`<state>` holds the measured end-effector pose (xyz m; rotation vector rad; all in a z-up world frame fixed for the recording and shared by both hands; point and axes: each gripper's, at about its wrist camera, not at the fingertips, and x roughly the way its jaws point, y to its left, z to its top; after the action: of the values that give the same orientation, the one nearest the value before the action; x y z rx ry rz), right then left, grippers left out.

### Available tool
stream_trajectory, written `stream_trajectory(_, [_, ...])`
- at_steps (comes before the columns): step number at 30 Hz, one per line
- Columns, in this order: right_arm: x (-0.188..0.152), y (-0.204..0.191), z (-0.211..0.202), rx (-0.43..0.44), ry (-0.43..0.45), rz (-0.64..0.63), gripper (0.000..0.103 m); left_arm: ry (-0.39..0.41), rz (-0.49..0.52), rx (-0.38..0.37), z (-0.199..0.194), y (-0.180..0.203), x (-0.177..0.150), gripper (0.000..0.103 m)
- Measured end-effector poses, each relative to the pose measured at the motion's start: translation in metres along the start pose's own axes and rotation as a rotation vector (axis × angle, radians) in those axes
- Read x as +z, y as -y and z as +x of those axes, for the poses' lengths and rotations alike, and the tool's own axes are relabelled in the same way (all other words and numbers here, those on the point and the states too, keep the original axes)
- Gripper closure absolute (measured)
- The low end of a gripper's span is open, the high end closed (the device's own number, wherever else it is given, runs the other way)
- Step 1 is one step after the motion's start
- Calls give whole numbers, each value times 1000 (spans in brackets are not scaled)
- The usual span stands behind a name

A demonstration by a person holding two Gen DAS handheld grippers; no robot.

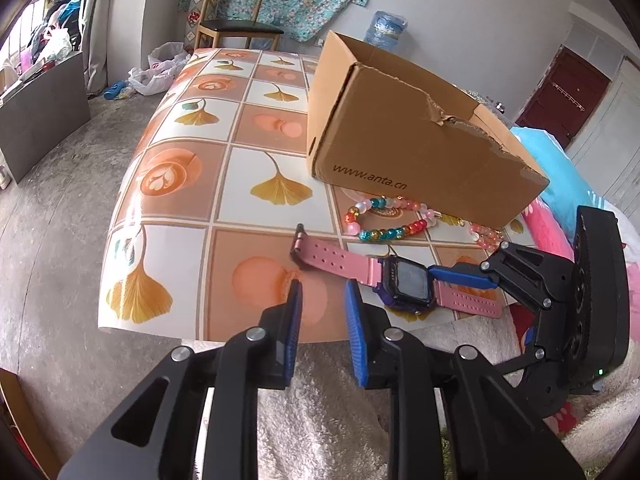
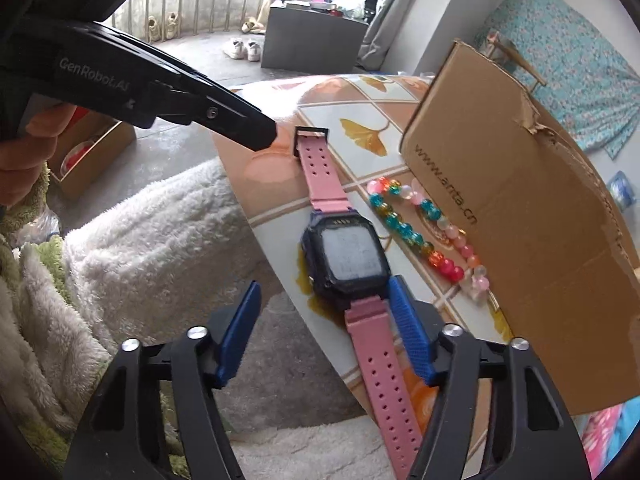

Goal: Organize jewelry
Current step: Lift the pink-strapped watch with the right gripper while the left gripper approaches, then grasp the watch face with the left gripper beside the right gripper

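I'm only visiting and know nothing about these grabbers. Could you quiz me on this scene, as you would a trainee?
1. True or false: the watch is already inside the cardboard box.
2. What lies between the watch and the box? A) a bead bracelet B) a ring C) a comb
3. Fill in: the watch's pink strap runs between the fingers of the ____ gripper.

Key: 1 false, it lies on the table; 2 A; 3 right gripper.
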<state>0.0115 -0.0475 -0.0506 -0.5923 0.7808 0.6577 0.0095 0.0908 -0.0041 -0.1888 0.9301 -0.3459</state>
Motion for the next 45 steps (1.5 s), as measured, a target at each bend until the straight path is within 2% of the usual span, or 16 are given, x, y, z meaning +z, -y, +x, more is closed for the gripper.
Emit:
stream_trajectory(3, [-5,7,-7,39,8,41,63,0,15,-4,0,5,0,82])
stream_trajectory(5, [-8,5,-10,40,13,33,71,-1,37,2,0,9,-1,82])
stream_trajectory(8, [-10,11,-14,91,8,72,80,-5,85,16,-2,17,-3,81])
stream_trajectory(11, [-12,23,-16,151,3,122,82,-9,144,27,-4,27,-8,74])
stream_trajectory(14, [-15,33,-17,195,-8,167,82,-26,178,17,-1,34,-10,72])
stream_trajectory(18, [-21,52,-17,299,-25,257,83,-36,239,24,2,45,-13,68])
stream_trajectory(20, [-23,67,-12,378,-47,327,84,-39,288,42,6,51,-14,66])
stream_trajectory(22, [-26,85,-7,479,-80,406,84,-35,367,73,9,61,-16,58])
stream_trajectory(24, [-26,98,0,542,-109,455,84,-25,451,109,13,69,-17,51])
stream_trajectory(27, [-26,115,8,630,-166,498,84,-19,573,146,20,80,-15,50])
stream_trajectory(37, [-22,124,13,704,-245,434,85,-35,932,202,45,96,-3,50])
stream_trajectory(45, [-18,130,10,715,-264,373,85,-80,1102,192,58,96,3,50])
